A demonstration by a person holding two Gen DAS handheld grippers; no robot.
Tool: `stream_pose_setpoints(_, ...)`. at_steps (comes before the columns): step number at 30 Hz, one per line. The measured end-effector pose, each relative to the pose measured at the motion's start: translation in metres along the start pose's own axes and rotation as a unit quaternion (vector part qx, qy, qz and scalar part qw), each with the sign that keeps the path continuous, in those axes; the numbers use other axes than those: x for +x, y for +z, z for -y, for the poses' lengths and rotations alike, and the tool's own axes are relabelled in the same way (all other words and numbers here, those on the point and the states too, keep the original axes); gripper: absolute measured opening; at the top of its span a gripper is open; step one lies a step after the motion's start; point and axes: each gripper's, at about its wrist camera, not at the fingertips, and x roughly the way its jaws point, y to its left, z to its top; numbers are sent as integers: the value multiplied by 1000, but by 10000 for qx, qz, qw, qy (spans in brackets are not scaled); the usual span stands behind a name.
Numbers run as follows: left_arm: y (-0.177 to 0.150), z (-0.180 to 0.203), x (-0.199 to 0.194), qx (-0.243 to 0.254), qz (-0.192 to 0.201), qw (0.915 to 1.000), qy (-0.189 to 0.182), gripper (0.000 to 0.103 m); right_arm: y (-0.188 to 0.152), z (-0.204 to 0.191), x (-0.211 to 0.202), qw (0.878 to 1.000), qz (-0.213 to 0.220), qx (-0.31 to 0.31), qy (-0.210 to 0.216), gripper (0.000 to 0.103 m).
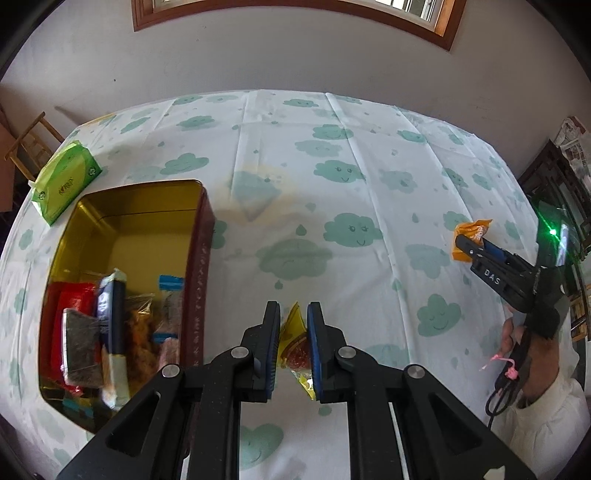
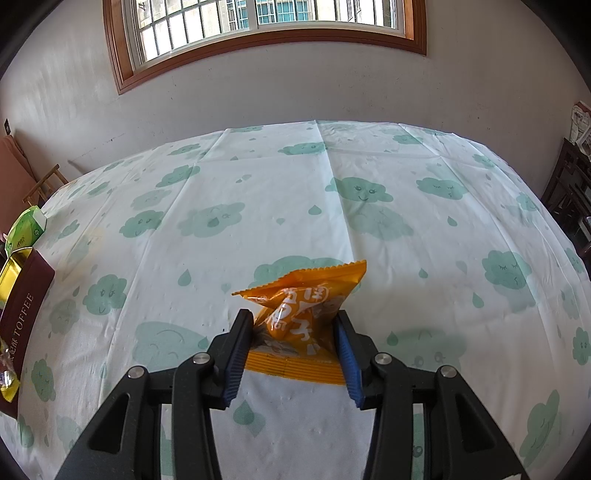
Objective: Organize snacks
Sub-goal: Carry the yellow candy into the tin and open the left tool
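The left wrist view shows the tin (image 1: 129, 236) with its gold interior and several snacks (image 1: 110, 321) packed at the near end; the right wrist view shows only the tin's maroon side, lettered TOFFEE, at the left edge. The left gripper (image 1: 291, 332) is clamped on a yellow packet (image 1: 293, 347), just right of the tin wall. The right gripper (image 2: 295, 332) is clamped on an orange packet (image 2: 306, 302), crumpling it at the middle, well right of the tin. In the left view the right gripper points leftward, tilted down toward the table (image 1: 332, 147), with the person's hand (image 1: 517, 339) on its handle. A cloud-print cloth covers the table. A green tissue pack (image 1: 64, 177) lies beyond the tin. A wood-framed window (image 2: 258, 22) sits in the far wall.
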Motion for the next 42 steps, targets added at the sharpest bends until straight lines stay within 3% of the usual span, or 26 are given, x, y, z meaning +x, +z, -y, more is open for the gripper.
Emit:
stream_pose_setpoints(8, 1, -21, -35, -133, 292, 9995, 80, 13, 0, 0, 0, 10000, 1, -3, -3, 45)
stream_pose_setpoints(16, 6, -62, -60, -340, 541, 9970, 427, 13, 0, 0, 0, 10000, 1, -6, -5, 45)
stream_pose_setpoints(25, -3, -99, -54, -480, 388, 9955, 714, 13, 0, 0, 0, 10000, 2, -7, -7, 45)
stream_pose_setpoints(42, -12, -135, -26, -680, 43, 9943, 818, 13, 0, -1, 1, 10000, -1, -29, -22, 47)
